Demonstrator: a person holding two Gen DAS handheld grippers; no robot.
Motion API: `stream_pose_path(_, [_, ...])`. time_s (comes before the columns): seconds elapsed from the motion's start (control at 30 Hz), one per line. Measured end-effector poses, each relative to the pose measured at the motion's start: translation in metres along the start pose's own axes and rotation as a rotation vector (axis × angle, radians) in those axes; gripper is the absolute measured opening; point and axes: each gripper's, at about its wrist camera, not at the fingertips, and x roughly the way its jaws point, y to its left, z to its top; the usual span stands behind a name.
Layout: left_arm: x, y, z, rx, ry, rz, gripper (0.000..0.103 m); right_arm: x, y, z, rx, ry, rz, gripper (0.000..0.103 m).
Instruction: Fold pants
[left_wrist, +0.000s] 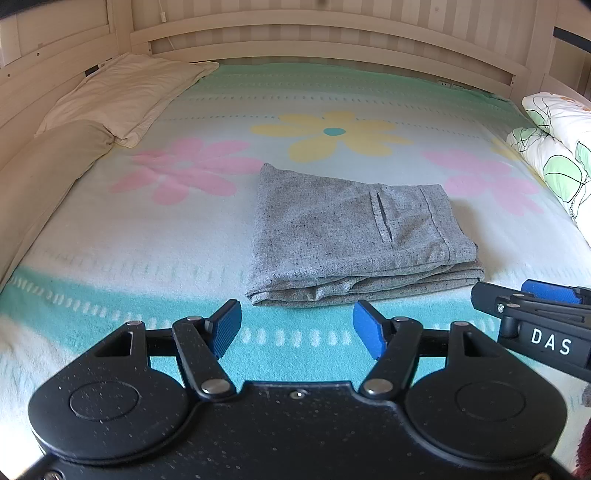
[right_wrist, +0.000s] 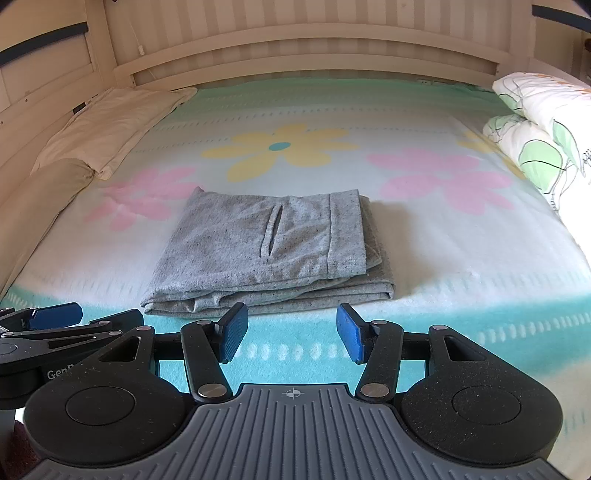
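A wide bed (left_wrist: 110, 236) under a fleecy turquoise-and-white blanket with pink and yellow flowers carries two cream pillows (left_wrist: 122, 96) along its left side and a leaf-printed white quilt (left_wrist: 554, 147) rolled at its right. The grey speckled pants (left_wrist: 354, 236) lie folded in a neat stack mid-bed, nothing covering them. Nearest me, the left tongs (left_wrist: 295, 328) and right tongs (right_wrist: 291, 332) hover side by side just short of the stack, blue pads apart and empty.
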Motion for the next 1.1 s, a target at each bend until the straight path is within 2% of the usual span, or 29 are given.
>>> stream_pose_path(1.1, [0.0005,-0.0019,-0.0026,0.028,-0.006,0.002,0.07,0.0014,0.0028,-0.0029,-0.008,0.005,0.003,0.052])
